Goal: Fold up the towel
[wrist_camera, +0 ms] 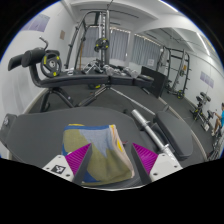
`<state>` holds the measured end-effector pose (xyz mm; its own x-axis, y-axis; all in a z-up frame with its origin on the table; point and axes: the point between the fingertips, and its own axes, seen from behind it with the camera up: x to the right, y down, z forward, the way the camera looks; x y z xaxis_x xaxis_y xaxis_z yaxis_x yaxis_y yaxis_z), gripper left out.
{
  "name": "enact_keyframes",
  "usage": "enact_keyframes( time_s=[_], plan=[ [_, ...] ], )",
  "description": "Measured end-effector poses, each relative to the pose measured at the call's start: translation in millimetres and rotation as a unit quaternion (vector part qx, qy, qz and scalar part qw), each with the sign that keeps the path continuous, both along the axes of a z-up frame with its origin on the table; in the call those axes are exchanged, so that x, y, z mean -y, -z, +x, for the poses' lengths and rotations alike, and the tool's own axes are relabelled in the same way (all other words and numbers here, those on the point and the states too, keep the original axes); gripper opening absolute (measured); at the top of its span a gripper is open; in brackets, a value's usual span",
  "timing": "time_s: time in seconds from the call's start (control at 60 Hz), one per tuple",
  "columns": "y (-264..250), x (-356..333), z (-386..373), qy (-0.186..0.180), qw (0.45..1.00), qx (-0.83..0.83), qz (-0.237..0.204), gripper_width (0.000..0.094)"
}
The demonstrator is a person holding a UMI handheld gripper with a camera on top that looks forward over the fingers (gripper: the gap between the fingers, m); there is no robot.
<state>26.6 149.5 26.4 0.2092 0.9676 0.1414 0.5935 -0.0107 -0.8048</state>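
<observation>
The towel (100, 150) is a small bundle in olive-yellow, blue and grey. It lies on a dark grey padded surface (40, 135), between my fingers and just ahead of them. My gripper (112, 165) is open. The left pad (75, 160) is at the towel's left edge. The right pad (148, 158) stands a little apart from its right edge. The towel's near edge runs out of sight below the fingers.
A chrome bar (142, 124) lies on the surface just beyond the right finger. Gym equipment stands behind: a black bench (95, 88), a yellow-ringed weight plate (50, 66) and a rack (172, 68) at the back right.
</observation>
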Motion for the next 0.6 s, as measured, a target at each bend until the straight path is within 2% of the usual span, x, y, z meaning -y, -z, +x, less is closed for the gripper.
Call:
enact_keyframes(
  time_s=[0.017,0.083,0.15,0.383,0.517,0.6],
  plan=[
    [-5.1,0.8,2.6,0.001,1.000,-0.004,-0.002,0.0809],
    [-30.8,8.5,18.3,0.003,1.000,-0.018,-0.014,0.0862],
    [-63.3,18.5,40.9,0.003,0.999,-0.031,-0.019,0.0857],
    [-187.0,80.1,173.7,-0.015,0.998,-0.064,-0.017,0.0856],
    [-217.4,125.1,247.9,-0.030,0.996,-0.068,-0.045,0.0854],
    [-224.6,153.4,280.9,-0.055,0.995,-0.065,-0.052,0.0851]
  ],
)
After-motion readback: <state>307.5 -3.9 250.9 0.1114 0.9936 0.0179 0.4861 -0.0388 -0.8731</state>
